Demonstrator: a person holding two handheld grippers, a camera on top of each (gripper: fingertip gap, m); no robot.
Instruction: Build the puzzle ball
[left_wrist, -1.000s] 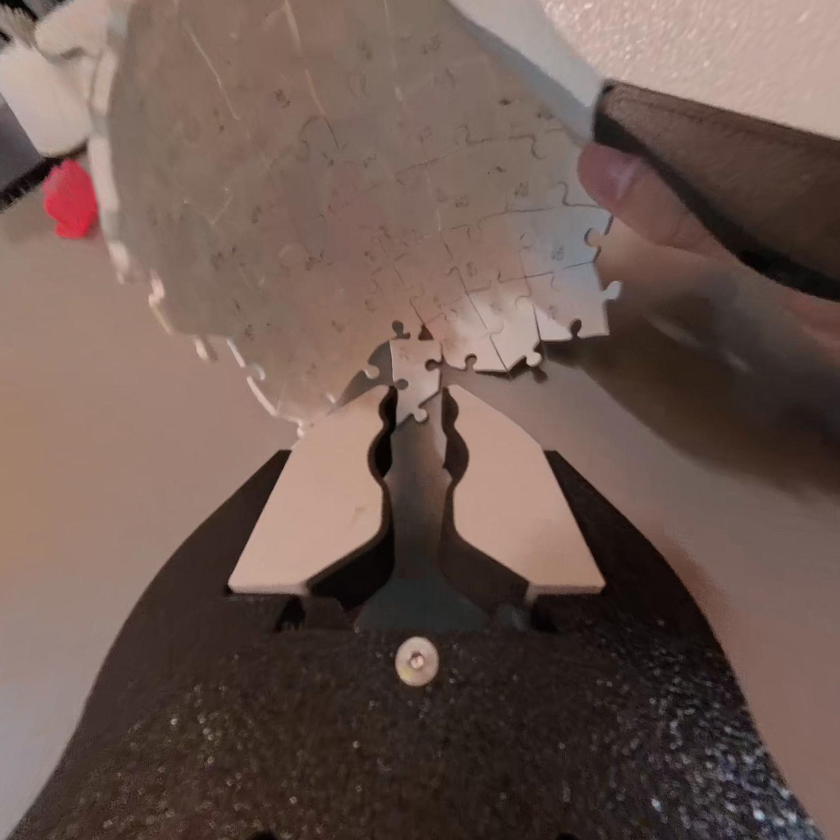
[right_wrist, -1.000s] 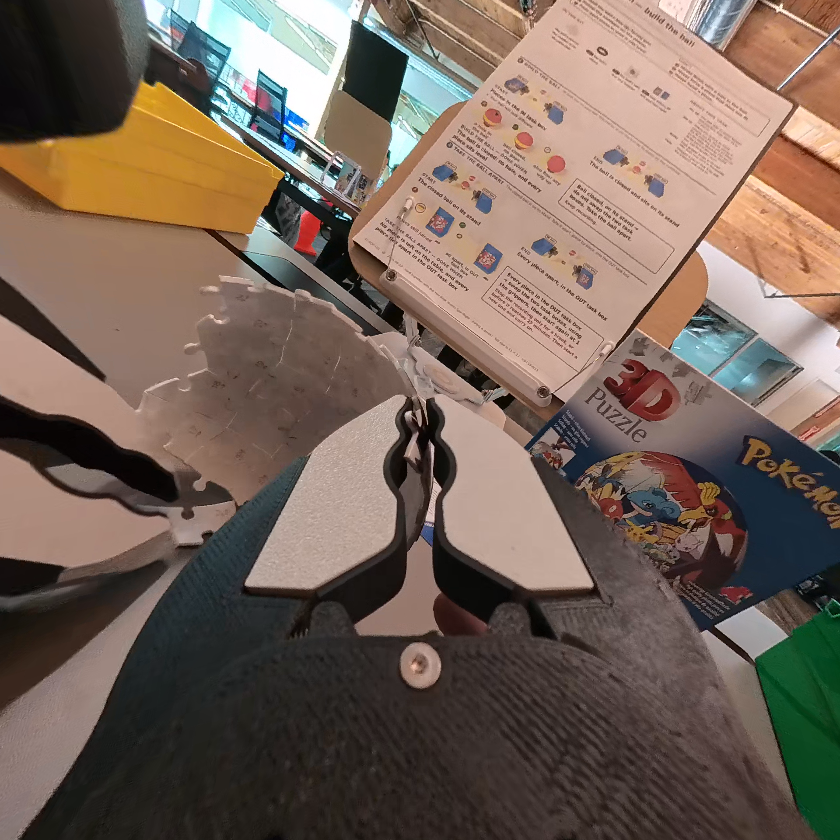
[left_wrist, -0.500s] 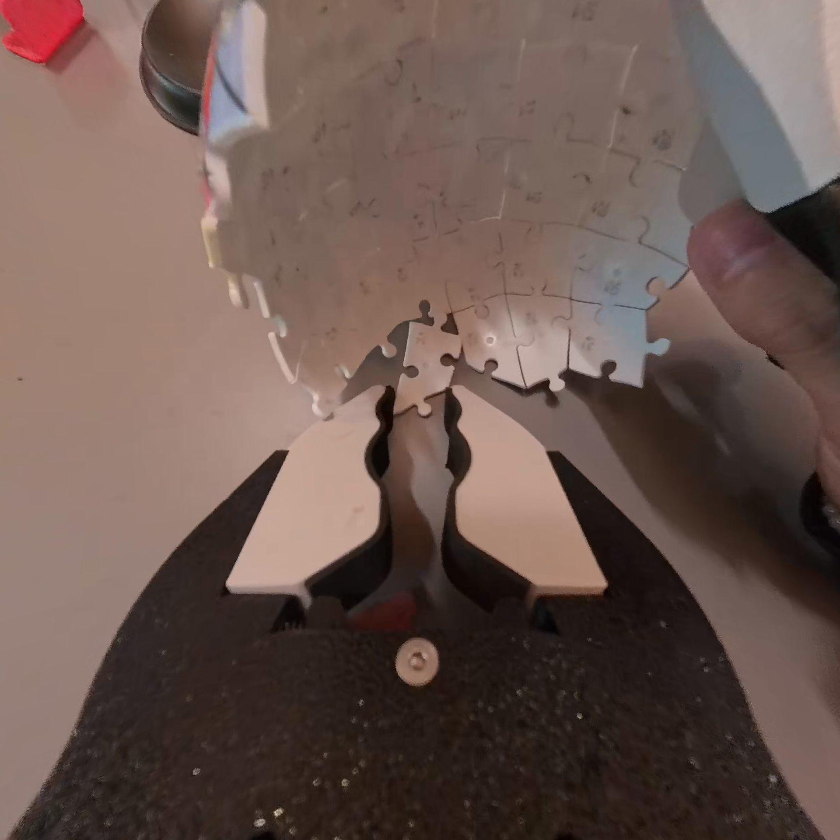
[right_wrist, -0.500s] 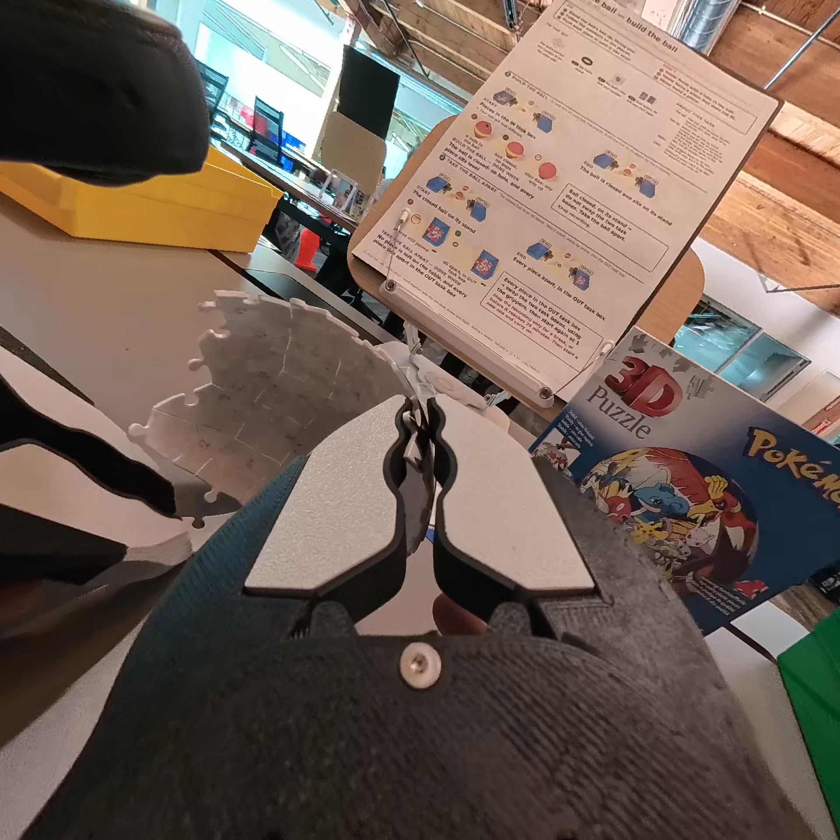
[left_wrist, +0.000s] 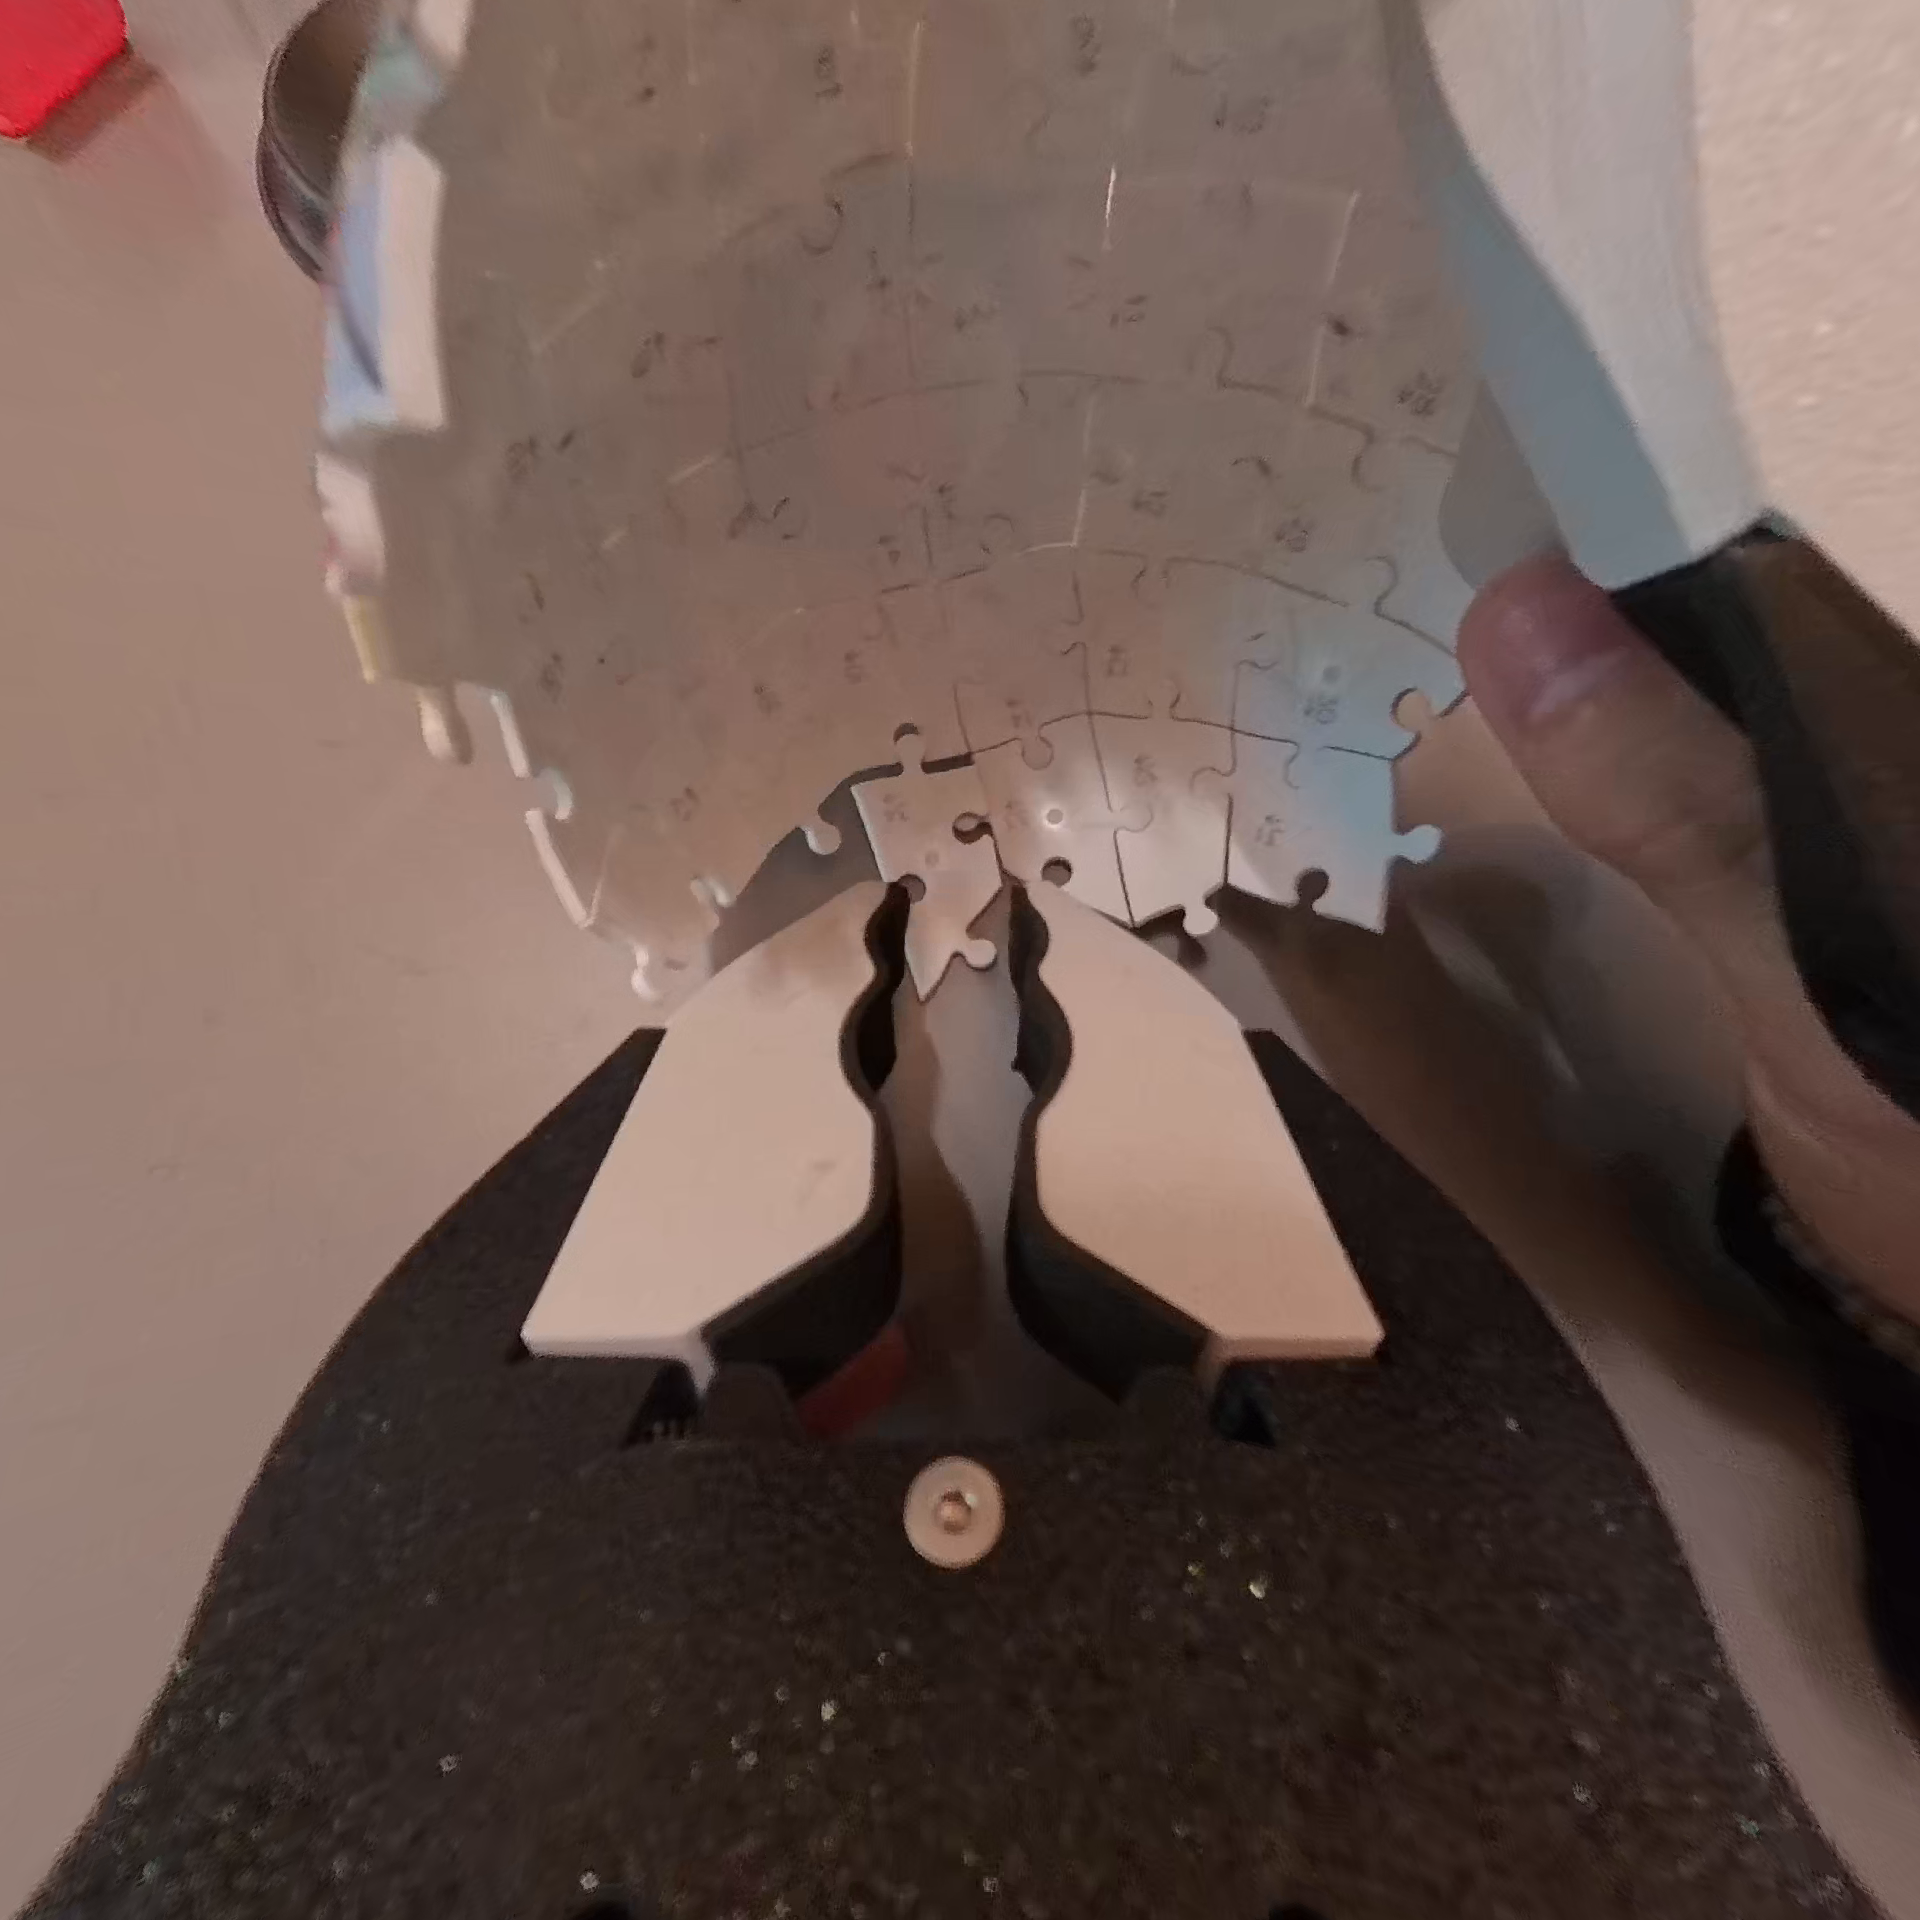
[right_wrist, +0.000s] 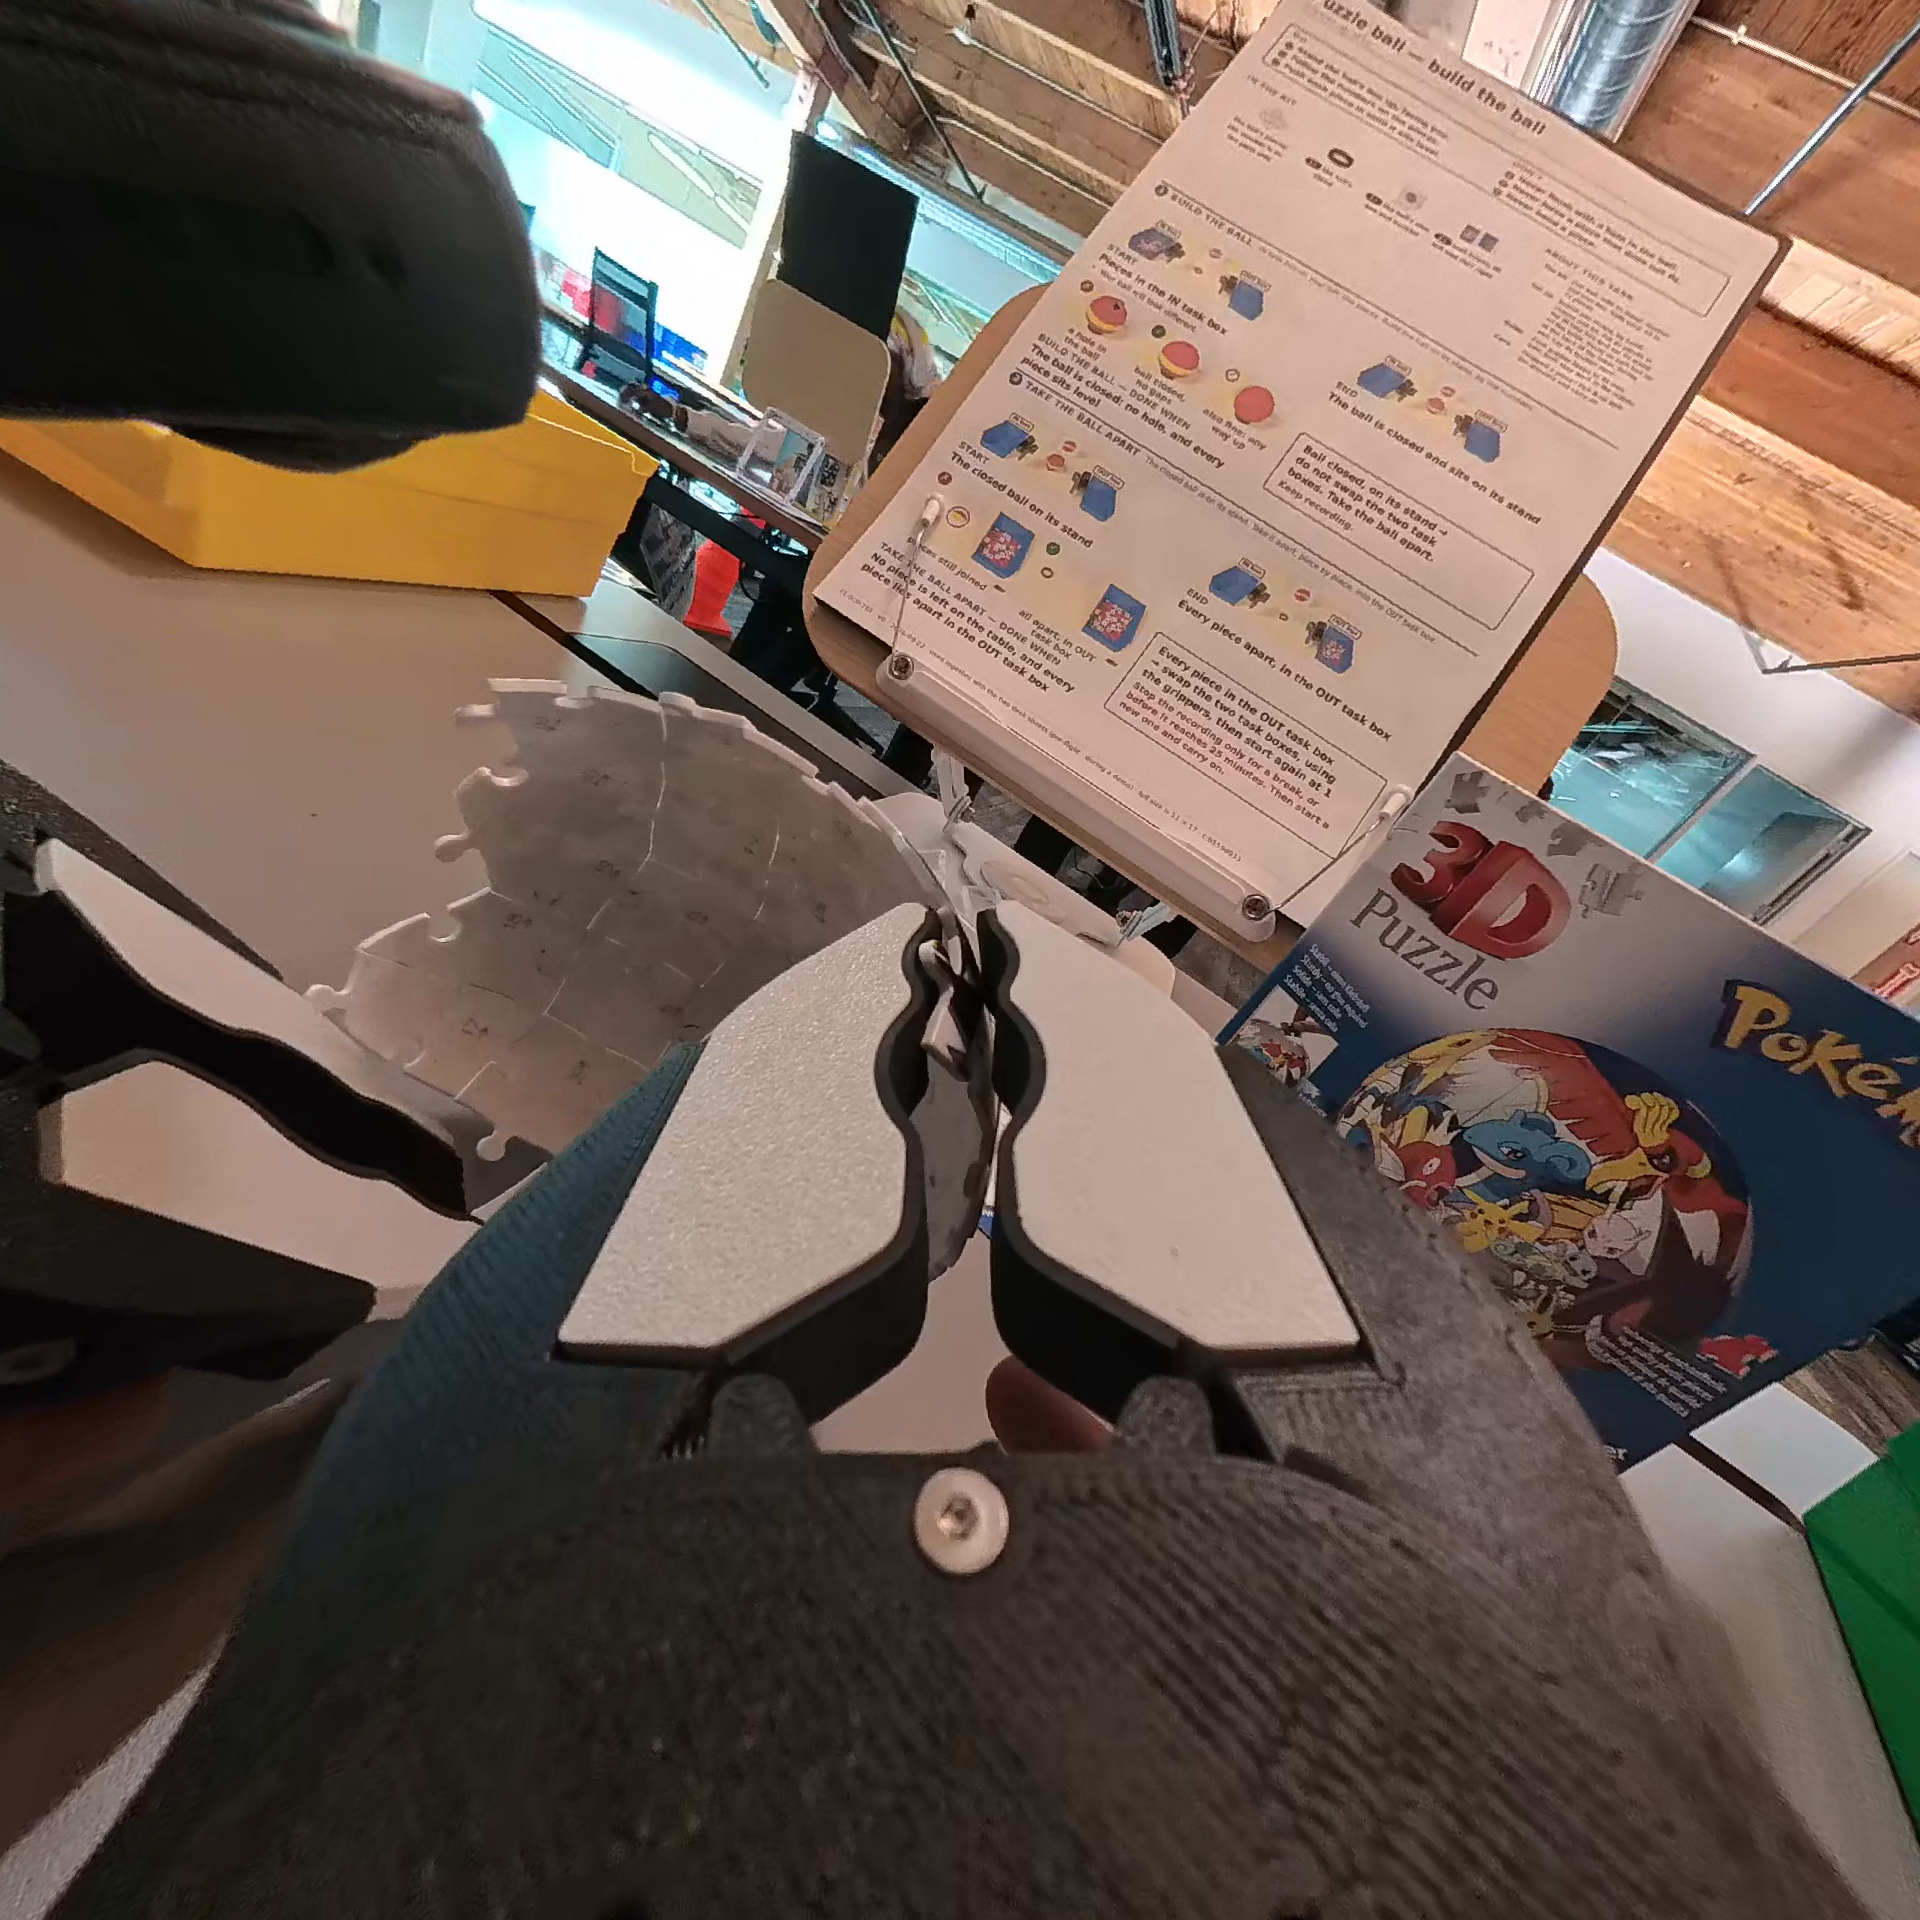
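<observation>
The partly built puzzle ball (left_wrist: 935, 416) is a curved shell of joined pieces, white inner side toward the left wrist camera. My left gripper (left_wrist: 956, 914) is shut on a single loose puzzle piece (left_wrist: 930, 868) and holds it, slightly tilted, against a notch in the shell's lower rim. My right gripper (right_wrist: 961, 935) is shut on the shell's rim (right_wrist: 623, 914) and holds it above the table. One white finger of the right gripper (left_wrist: 1558, 260) shows in the left wrist view beside a person's thumb (left_wrist: 1548, 665). The left gripper (right_wrist: 208, 1091) shows at the left of the right wrist view.
An instruction board (right_wrist: 1299, 468) stands behind the shell, with the blue puzzle box (right_wrist: 1610, 1091) to its right. A yellow tray (right_wrist: 395, 499) sits at the back left and a green object (right_wrist: 1870, 1558) at the right edge. A dark ring (left_wrist: 286, 177) and a red object (left_wrist: 52, 73) lie on the table.
The shell has turned and come nearer to the left wrist camera. The loose piece stays in my left gripper and now sits tilted against the rim notch. Both grippers stay shut.
</observation>
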